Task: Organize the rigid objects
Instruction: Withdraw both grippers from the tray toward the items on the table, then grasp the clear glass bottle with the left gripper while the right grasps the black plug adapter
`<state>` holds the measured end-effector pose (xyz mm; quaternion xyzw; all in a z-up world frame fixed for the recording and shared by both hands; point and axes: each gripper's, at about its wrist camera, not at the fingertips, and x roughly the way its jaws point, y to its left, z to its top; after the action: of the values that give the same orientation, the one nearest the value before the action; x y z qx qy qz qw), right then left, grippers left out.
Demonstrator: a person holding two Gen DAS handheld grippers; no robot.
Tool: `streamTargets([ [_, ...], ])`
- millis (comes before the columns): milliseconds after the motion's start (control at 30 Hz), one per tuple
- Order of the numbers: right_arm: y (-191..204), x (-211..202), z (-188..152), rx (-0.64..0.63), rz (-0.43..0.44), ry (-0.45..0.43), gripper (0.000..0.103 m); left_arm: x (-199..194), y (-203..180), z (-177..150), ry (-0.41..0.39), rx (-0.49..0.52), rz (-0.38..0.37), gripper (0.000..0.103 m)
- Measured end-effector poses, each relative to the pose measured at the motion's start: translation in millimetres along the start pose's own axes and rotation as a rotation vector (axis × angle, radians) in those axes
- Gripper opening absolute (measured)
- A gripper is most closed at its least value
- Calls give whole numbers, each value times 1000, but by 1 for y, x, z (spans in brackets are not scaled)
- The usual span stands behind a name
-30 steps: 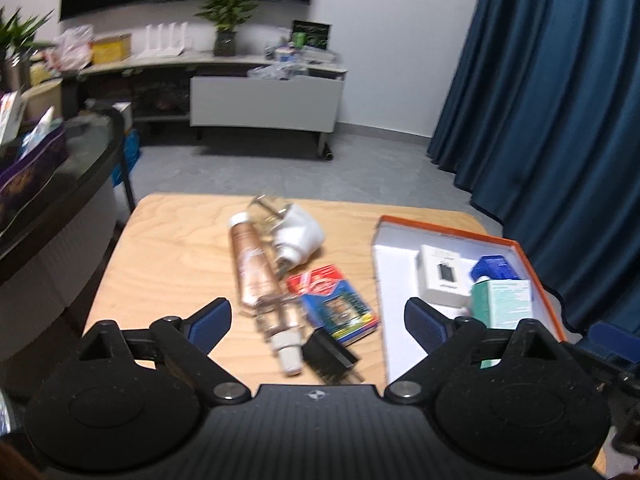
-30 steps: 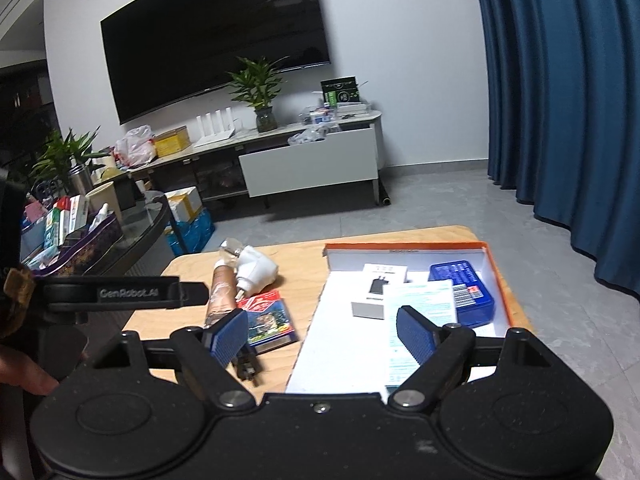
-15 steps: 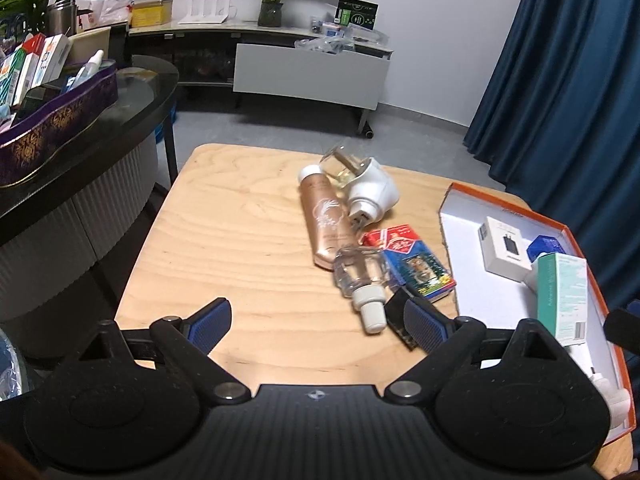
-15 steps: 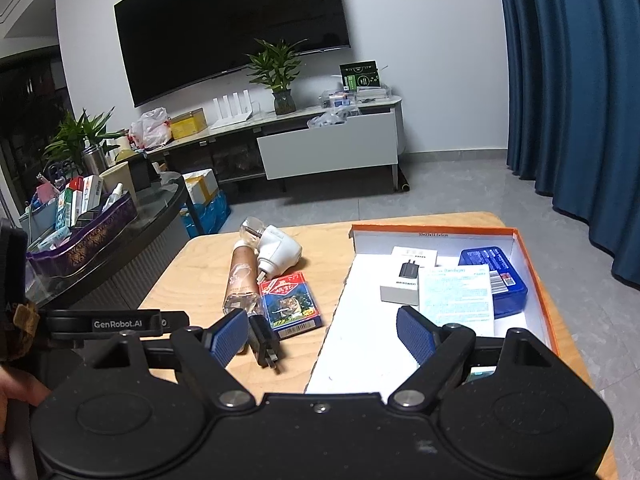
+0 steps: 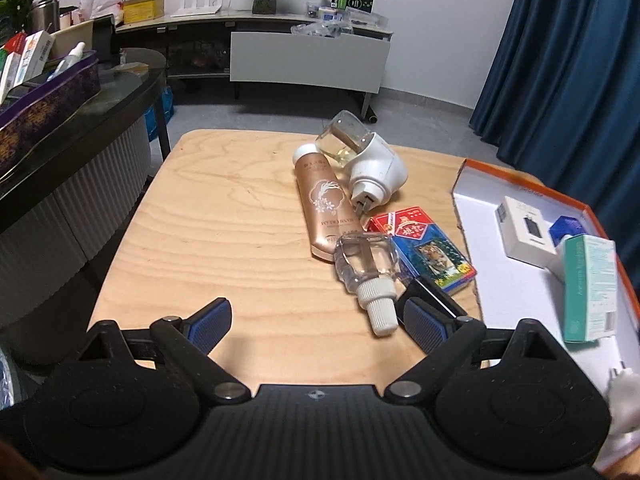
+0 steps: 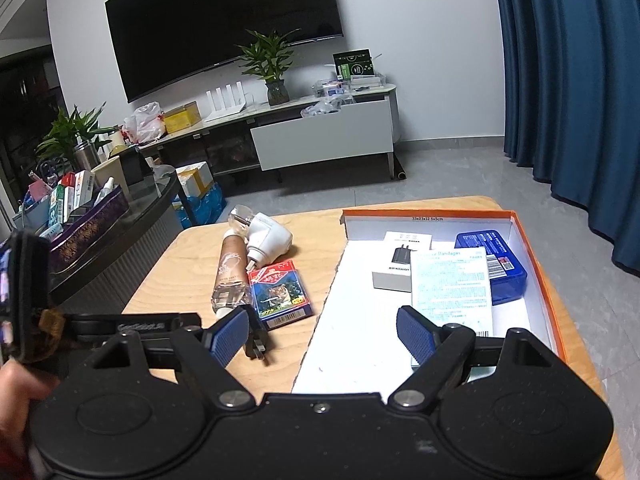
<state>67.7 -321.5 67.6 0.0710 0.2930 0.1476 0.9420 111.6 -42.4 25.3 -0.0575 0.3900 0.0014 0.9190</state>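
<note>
Left claw (image 5: 316,316): jaws spread wide, nothing between the pads, poised low over the near edge of the desk (image 5: 224,240). Its right pad sits just beside the white cap of the clear bottle (image 5: 366,266), which suggests that bottle is the next pick. Right claw (image 6: 320,334): likewise released and empty, held above the seam between the desk and the box (image 6: 536,276), probably waiting its turn.

Loose items lie in one cluster at the centre-right of the desk. The bottle rests on its side, cap toward the camera, its base touching the foot of the gold tube (image 5: 322,204). The plug-in diffuser (image 5: 372,166) lies against the tube's far end. The card pack (image 5: 424,248) lies flat, just beside the bottle, and a black charger (image 5: 434,298) pokes out under the pack's near corner. These remain unsorted. The box, orange-rimmed with a white floor, already holds a white carton (image 5: 524,232), a blue case (image 5: 566,226) and a teal carton (image 5: 588,288); it evidently serves as the collecting place.

The left view shows the bottle's cap and the pad's closeness to it. It also shows a white object at the box's near corner, too blurred to name. The right view shows the charger's prongs, the case's full outline, and a hand (image 6: 16,400) at the left claw's handle.
</note>
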Motion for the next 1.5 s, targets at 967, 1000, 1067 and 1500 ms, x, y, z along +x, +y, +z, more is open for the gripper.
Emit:
streamTargets([
  [967, 15, 40, -1, -50, 126, 84, 96, 18, 13, -2, -51, 24, -35, 52],
  [1000, 20, 46, -1, -55, 151, 97, 96, 13, 16, -2, -55, 24, -32, 52],
  [1067, 32, 61, -1, -66, 187, 131, 96, 3, 23, -4, -66, 26, -19, 52],
  [1500, 80, 145, -6, -148, 137, 281, 28, -25, 46, -12, -101, -14, -12, 52],
])
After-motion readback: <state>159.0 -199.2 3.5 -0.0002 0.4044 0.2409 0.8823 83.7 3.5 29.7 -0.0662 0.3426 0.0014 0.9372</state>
